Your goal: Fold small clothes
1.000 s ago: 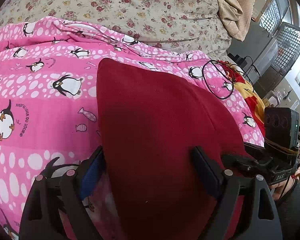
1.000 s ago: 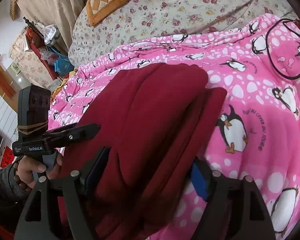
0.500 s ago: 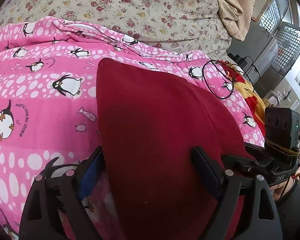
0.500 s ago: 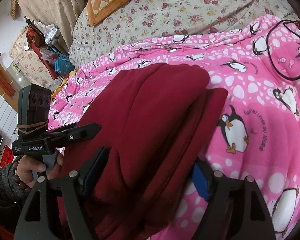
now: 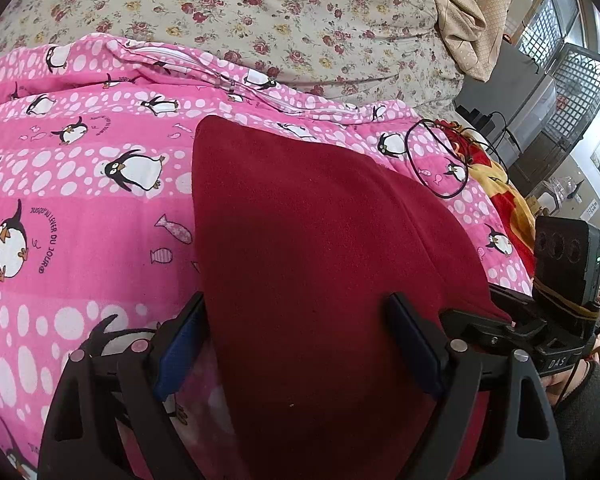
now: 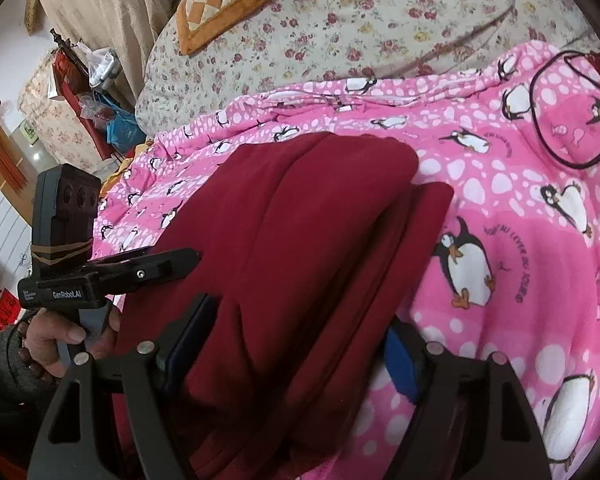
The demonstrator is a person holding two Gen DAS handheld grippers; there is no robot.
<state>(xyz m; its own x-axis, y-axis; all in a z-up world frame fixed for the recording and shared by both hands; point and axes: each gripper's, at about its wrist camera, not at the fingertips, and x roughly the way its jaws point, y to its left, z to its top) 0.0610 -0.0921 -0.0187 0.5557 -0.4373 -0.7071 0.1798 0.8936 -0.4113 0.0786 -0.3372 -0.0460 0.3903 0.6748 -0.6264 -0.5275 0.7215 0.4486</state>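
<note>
- Jaws of your left gripper [image 5: 296, 340] and right gripper [image 6: 296, 344] gape wide around the garment [image 5: 300, 240], gripping nothing.
- Close both on its near edge evenly before folding.

- dark red garment [image 5: 308, 264], plain fleece-like cloth, lying on the pink penguin blanket [image 5: 72, 216]; folded into layers
- its far end reaches toward the blanket's zipped edge; the upper fold [image 6: 300, 216] sits on a wider lower layer whose edge shows beside it
</note>
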